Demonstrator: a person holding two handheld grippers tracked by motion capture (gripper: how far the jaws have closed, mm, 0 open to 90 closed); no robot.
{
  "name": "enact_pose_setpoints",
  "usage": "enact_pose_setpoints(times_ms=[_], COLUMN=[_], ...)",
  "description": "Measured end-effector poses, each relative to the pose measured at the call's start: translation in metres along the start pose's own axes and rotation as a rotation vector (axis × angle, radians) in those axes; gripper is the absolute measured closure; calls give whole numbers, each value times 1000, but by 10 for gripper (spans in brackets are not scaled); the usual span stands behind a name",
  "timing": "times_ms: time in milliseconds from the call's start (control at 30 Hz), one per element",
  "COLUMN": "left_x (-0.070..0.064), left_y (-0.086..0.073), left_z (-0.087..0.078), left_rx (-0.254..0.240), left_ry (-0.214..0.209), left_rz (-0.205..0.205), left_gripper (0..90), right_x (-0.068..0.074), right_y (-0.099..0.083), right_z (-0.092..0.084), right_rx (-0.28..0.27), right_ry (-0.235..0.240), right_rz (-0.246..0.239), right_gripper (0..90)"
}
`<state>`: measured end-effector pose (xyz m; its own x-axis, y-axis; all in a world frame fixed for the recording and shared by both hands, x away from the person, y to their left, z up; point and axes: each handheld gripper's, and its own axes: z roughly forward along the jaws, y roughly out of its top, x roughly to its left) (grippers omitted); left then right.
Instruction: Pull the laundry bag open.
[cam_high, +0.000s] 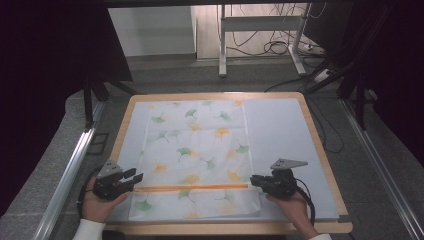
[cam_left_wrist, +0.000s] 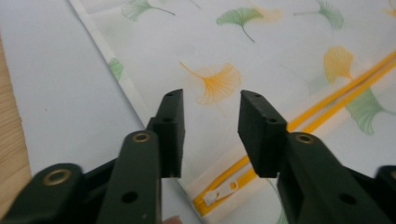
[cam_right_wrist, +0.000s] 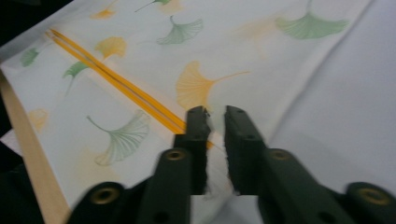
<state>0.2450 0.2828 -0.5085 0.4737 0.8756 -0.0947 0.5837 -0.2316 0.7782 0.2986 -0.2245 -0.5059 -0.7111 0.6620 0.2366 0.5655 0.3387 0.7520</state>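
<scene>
We are holding both grippers at the near corners of the ginkgo-print pillowcase (cam_high: 195, 155).
It is lying flat on the worktop (cam_high: 320, 150); the left gripper (cam_high: 134, 178) jaws are standing apart, gripping nothing, over its orange zipper (cam_high: 192, 187), and the right gripper (cam_high: 256, 180) jaws are standing narrowly apart above the fabric edge.

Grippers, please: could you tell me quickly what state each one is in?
Left gripper: open, nothing between its jaws.
Right gripper: slightly open over the cloth edge.
</scene>
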Motion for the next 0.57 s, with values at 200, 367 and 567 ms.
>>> enact_pose_setpoints(times_ms=[200, 367, 567], left_x=[0, -2, 0], left_y=[0, 0, 2], left_z=[4, 4, 0], left_rx=[3, -11, -66], left_ry=[1, 5, 24], left_rz=[-19, -18, -46], left_gripper=[532, 507, 476], right_x=[-8, -14, -17], right_y=[-4, -5, -6], right_z=[-21, -27, -29], right_rx=[-54, -87, -87], right_ry=[-42, -66, -108], right_rz=[-28, -19, -14], right_gripper=[672, 563, 428])
